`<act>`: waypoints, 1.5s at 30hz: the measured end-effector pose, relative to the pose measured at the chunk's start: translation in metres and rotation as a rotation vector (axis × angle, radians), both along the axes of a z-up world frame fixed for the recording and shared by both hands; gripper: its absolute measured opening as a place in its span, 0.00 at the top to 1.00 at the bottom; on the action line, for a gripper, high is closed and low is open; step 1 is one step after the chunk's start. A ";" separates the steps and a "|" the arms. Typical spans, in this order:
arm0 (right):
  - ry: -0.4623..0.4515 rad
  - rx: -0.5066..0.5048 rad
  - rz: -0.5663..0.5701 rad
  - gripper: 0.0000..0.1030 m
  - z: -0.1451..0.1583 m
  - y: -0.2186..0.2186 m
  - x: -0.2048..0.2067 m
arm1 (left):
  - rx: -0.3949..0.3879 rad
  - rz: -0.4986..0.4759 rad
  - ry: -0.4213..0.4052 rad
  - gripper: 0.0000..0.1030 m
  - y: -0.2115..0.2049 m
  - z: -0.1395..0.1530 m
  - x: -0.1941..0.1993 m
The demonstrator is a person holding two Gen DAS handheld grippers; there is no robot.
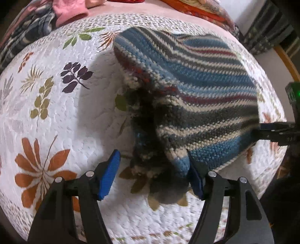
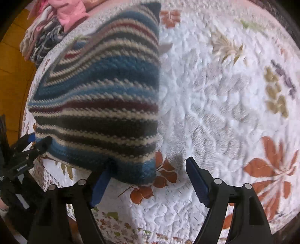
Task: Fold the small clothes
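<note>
At the upper left of my left wrist view lies a heap of other clothes (image 1: 35, 24), a dark patterned piece with a pink garment (image 1: 70, 12) on top, resting on the pink cover beyond the white quilt (image 1: 56, 97) with its printed leaves. Nothing sits between that heap and my work. The striped knit garment (image 1: 187, 90) fills the centre and right of this frame, raised off the quilt and casting a shadow beneath. My left gripper (image 1: 154, 169) has its blue pads (image 1: 110, 174) spread wide; the knit's lower corner hangs between them and touches the right-hand pad, but I am not pinching it. At the right edge my right gripper (image 1: 262, 131) reaches in at the knit's hem.

In the right wrist view, the same heap of clothes (image 2: 43, 37) shows at the upper left. My left gripper (image 2: 35, 142) appears at the left edge, its tip at the garment's (image 2: 101, 97) lower corner (blur makes it hard to say whether it touches). My right gripper (image 2: 148, 174) also stands wide, the knit's hem draped over its left pad (image 2: 100, 185), the right-hand pad over bare quilt (image 2: 215, 93).
</note>
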State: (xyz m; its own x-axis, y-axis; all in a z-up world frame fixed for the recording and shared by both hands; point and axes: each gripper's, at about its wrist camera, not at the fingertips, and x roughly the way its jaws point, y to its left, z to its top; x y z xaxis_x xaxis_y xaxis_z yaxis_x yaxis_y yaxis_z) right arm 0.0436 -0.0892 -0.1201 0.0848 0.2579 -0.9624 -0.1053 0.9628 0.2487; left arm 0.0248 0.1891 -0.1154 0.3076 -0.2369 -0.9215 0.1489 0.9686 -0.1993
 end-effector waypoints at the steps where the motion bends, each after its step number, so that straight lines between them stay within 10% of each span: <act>1: -0.021 -0.007 0.002 0.24 0.008 0.000 -0.001 | -0.011 0.010 -0.010 0.35 0.001 0.008 -0.002; 12: -0.323 -0.191 0.014 0.04 0.118 0.015 -0.039 | -0.051 0.079 -0.215 0.10 -0.015 0.104 -0.047; 19: -0.516 -0.209 -0.066 0.04 0.162 0.018 -0.086 | 0.090 0.085 -0.295 0.07 -0.030 0.132 -0.085; 23: -0.511 -0.154 -0.079 0.04 0.164 0.017 -0.100 | 0.178 0.071 -0.355 0.07 -0.038 0.140 -0.103; 45: -0.386 -0.132 -0.105 0.04 0.137 0.042 -0.154 | 0.040 0.088 -0.245 0.07 -0.027 0.121 -0.143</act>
